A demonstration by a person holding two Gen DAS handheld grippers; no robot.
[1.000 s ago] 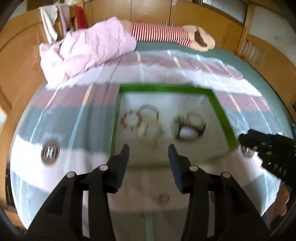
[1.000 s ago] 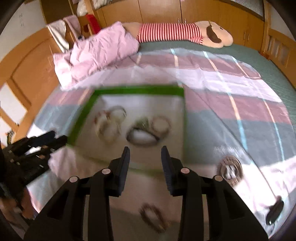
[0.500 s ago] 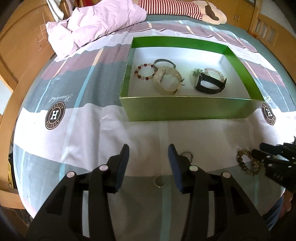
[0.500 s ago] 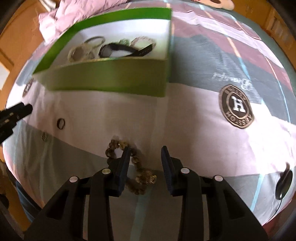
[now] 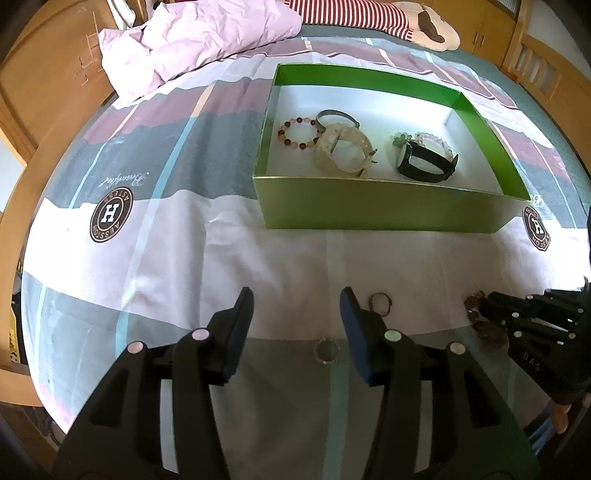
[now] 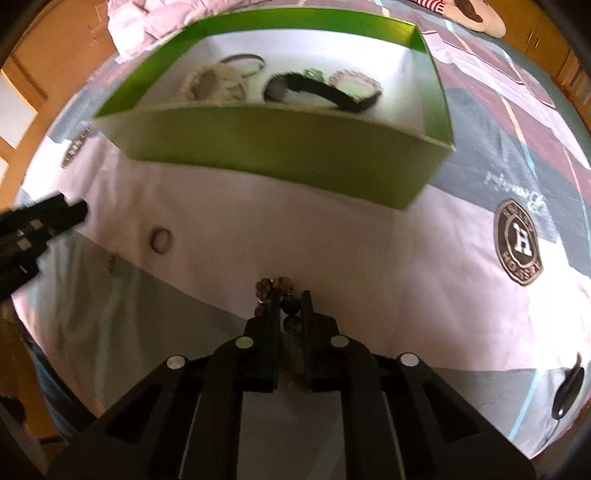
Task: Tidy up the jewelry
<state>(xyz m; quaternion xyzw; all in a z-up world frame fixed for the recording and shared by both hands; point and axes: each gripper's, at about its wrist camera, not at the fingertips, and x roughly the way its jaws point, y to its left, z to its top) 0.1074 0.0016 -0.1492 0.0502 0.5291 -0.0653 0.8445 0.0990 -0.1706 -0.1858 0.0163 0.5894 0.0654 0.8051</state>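
A green box point(image 5: 384, 210) point(image 6: 280, 147) on the bed holds several bracelets and watches, among them a black watch point(image 5: 424, 162) and a red bead bracelet point(image 5: 299, 133). My right gripper point(image 6: 290, 302) is shut on a brown bead bracelet point(image 6: 275, 284) that lies on the sheet in front of the box; it also shows in the left wrist view point(image 5: 484, 325). My left gripper point(image 5: 297, 314) is open and empty above the sheet. A thin ring point(image 5: 379, 303) point(image 6: 161, 240) lies just right of it, and a small sparkly ring point(image 5: 327, 350) lies between its fingers.
A crumpled pink duvet point(image 5: 199, 44) and a striped plush toy point(image 5: 369, 18) lie at the bed's far end. Wooden bed frame and cupboards surround the bed. A black object point(image 6: 569, 387) lies at the sheet's right edge.
Both grippers have come down toward the sheet in front of the box. My right gripper has closed on the brown bead bracelet, which lay under its open fingers half a second ago.
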